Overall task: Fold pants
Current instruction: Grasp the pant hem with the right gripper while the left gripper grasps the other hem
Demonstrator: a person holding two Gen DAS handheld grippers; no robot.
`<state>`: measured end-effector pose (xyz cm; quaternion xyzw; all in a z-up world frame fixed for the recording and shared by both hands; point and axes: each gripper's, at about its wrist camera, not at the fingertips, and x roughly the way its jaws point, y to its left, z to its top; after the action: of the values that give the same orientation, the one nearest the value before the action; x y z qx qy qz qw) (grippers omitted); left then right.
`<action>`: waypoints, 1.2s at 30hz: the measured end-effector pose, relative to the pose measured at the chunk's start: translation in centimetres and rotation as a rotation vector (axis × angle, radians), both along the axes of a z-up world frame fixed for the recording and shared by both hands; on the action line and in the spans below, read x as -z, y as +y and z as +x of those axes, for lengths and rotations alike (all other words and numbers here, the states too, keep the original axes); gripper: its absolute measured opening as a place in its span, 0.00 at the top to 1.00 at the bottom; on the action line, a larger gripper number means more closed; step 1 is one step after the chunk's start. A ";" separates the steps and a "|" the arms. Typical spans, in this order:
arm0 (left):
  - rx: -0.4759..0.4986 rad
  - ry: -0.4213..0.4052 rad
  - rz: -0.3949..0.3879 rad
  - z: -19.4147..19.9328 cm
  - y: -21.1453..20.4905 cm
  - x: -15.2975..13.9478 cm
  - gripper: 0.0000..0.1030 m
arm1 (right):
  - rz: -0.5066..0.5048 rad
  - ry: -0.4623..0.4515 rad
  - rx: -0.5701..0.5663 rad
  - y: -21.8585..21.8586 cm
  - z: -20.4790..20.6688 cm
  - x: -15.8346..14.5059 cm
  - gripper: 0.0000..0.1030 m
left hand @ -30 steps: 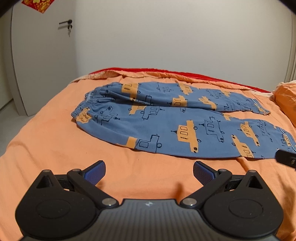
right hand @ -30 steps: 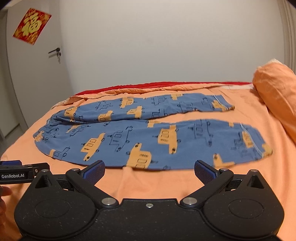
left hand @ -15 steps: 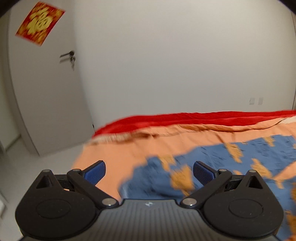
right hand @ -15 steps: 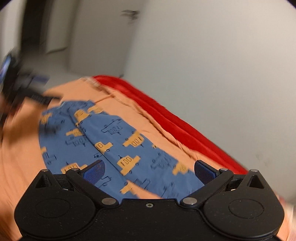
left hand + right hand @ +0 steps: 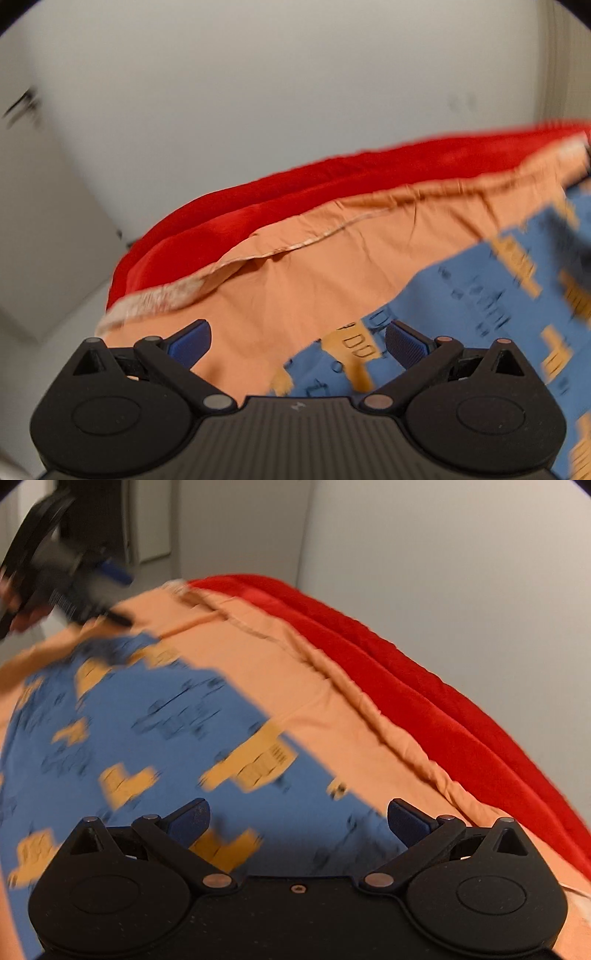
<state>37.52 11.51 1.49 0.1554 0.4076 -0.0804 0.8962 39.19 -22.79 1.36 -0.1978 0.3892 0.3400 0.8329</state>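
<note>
Blue pants [image 5: 155, 738] lie flat on the orange sheet [image 5: 295, 679] — red blanket [image 5: 424, 701] along its far edge. Left gripper [image 5: 297, 341] and right gripper [image 5: 298, 820] hover spread wide, grasping nothing.

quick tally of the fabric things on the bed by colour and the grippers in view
blue pants with orange print: 1
orange bedsheet: 1
red blanket: 1
grippers: 2, left gripper and right gripper, both open
total: 5
</note>
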 end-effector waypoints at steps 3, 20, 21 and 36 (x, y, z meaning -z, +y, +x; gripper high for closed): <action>0.086 0.051 0.018 1.5 -0.3 1.1 0.09 | 0.050 0.035 0.000 0.2 2.7 1.2 0.11; 0.320 0.280 0.120 2.6 -2.1 4.4 0.84 | 0.051 0.056 -0.140 2.9 4.6 4.8 0.66; 0.335 0.266 0.138 2.3 -2.4 4.4 0.84 | 0.054 0.057 -0.136 2.9 4.6 4.7 0.69; 0.289 0.304 0.122 3.0 -2.1 4.8 0.95 | 0.052 0.002 -0.080 3.0 3.7 4.7 0.88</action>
<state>40.51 9.37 -3.35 0.2521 0.5159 -0.2057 0.7925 42.86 -19.76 -3.32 -0.1911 0.3728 0.3831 0.8232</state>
